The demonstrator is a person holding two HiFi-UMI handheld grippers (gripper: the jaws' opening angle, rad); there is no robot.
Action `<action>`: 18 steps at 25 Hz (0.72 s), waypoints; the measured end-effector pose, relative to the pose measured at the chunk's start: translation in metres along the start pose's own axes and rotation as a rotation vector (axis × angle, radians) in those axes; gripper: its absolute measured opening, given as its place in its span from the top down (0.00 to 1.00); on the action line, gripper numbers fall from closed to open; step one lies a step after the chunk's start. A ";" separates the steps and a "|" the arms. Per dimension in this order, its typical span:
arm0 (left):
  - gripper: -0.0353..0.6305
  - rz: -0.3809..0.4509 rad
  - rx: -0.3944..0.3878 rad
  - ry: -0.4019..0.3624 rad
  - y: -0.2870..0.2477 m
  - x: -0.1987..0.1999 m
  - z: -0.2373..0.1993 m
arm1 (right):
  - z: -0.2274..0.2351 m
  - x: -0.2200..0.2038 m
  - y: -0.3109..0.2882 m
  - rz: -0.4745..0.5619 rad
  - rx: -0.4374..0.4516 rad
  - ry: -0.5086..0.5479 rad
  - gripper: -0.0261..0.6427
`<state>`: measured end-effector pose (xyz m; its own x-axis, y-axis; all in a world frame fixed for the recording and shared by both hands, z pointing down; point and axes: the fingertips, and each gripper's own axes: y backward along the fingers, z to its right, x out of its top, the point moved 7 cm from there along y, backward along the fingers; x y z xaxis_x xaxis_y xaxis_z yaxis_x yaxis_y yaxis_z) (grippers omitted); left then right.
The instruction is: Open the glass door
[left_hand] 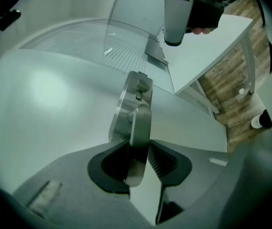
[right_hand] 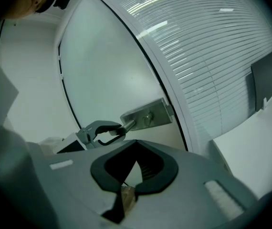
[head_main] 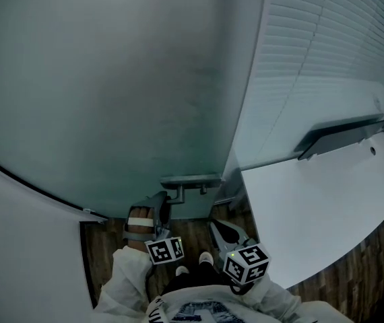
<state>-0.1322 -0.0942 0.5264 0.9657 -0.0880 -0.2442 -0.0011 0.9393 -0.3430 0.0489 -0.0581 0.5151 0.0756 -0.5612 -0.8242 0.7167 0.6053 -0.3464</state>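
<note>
Left gripper (left_hand: 143,178) has its jaws part-way closed on the metal lever handle (left_hand: 139,123). The lever runs lengthwise between the pads, and a thin sliver of gap shows only down by its free end. The lever springs from a steel lock plate (left_hand: 126,99) fixed near the free edge of the frosted glass door (head_main: 111,99).

The right gripper (right_hand: 125,184) hangs just beside and below, clear of the plate, with its jaws a narrow slit apart and nothing between them.

The door's handle-side edge lies along a white frame post (head_main: 249,113), and slatted blinds (head_main: 327,59) run on beyond it. On the other side a dark seam divides the door from a white wall (head_main: 17,247).

Room is tight. A white table (head_main: 313,207) has its near edge close by the right gripper, leaving a strip of wooden floor (head_main: 104,247) between the wall and the table.
</note>
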 end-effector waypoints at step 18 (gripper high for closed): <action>0.94 0.018 -0.029 0.718 0.194 -0.054 0.045 | -0.138 -0.069 0.078 0.061 0.000 0.095 0.95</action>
<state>-0.1731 0.1076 0.5138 0.5567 -0.2782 -0.7827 -0.0323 0.9343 -0.3550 0.0041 0.1057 0.4833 0.0531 -0.4670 -0.8827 0.7126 0.6370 -0.2941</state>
